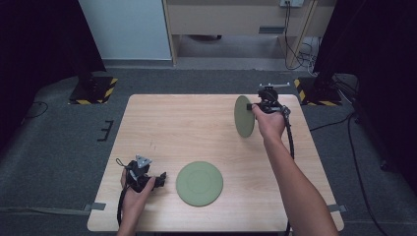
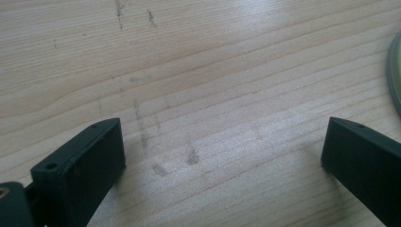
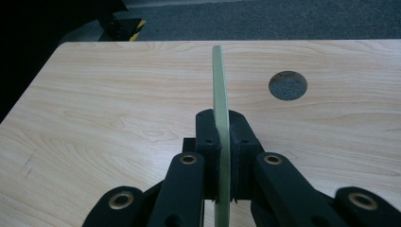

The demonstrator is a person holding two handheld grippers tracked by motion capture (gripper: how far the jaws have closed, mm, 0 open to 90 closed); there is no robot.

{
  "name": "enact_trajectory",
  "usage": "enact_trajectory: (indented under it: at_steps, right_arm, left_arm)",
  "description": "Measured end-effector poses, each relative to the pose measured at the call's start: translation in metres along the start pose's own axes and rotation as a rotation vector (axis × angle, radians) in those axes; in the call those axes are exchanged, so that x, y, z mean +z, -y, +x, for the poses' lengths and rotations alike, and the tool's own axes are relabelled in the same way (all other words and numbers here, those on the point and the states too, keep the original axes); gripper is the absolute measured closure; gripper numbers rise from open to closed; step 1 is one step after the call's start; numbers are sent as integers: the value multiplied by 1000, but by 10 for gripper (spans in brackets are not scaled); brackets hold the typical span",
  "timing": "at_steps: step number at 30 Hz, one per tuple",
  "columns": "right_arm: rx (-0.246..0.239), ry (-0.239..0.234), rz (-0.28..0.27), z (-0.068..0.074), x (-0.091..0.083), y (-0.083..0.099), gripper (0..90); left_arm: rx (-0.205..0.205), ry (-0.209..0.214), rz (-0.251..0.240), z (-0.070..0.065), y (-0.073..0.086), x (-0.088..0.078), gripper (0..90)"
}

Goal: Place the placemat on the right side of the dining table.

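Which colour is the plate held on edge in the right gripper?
Pale green plate; shows best in the high view.

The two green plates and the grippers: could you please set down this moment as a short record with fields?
held plate: green plate, on edge, lifted above the far right part of the table
right gripper: shut on the held plate's rim
flat plate: second green plate, lying flat near the table's front edge
left gripper: open, nothing between its jaws, low over the wood just left of the flat plate
table hole: round hole in the tabletop, seen in the right gripper view beyond the held plate
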State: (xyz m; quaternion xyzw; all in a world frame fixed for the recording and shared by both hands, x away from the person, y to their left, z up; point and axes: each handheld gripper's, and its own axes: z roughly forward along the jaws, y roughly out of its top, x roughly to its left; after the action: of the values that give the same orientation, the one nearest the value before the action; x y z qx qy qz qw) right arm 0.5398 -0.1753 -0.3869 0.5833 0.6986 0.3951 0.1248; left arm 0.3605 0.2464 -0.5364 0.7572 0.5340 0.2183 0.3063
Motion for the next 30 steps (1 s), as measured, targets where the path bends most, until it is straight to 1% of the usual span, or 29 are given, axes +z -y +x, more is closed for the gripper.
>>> enact_trajectory:
  at_steps: [2,5,7,14,18,19,20,25,27,29,30]
  right_arm:
    - [4,-1,-2,-4,-2,0,857]
    - [23,-7,-6,-11,-4,2,856]
    - [23,-7,-5,-14,-4,4,857]
    - [44,-4,0,-30,-7,10,857]
    - [54,-7,-6,-38,-9,12,857]
    - [54,-7,-6,-38,-9,12,857]
    - [62,-11,-4,-43,-10,13,857]
    - [77,-18,1,-54,-10,20,856]
    - [92,-27,-10,-59,-10,22,856]
    - [98,-31,-10,-61,-11,23,856]
    - [98,-28,-12,-65,-12,24,856]
  left_arm:
    - [0,0,0,0,0,0,0]
    - [0,0,0,0,0,0,0]
    - [0,0,1,0,0,0,0]
    - [0,0,0,0,0,0,0]
    - [-3,0,-3,0,0,0,0]
    - [-3,0,-3,0,0,0,0]
    - [-3,1,-2,0,0,0,0]
    - [-2,1,-1,0,0,0,0]
    - [-2,1,-1,0,0,0,0]
    - [-2,2,-1,0,0,0,0]
    - [-2,2,0,0,0,0,0]
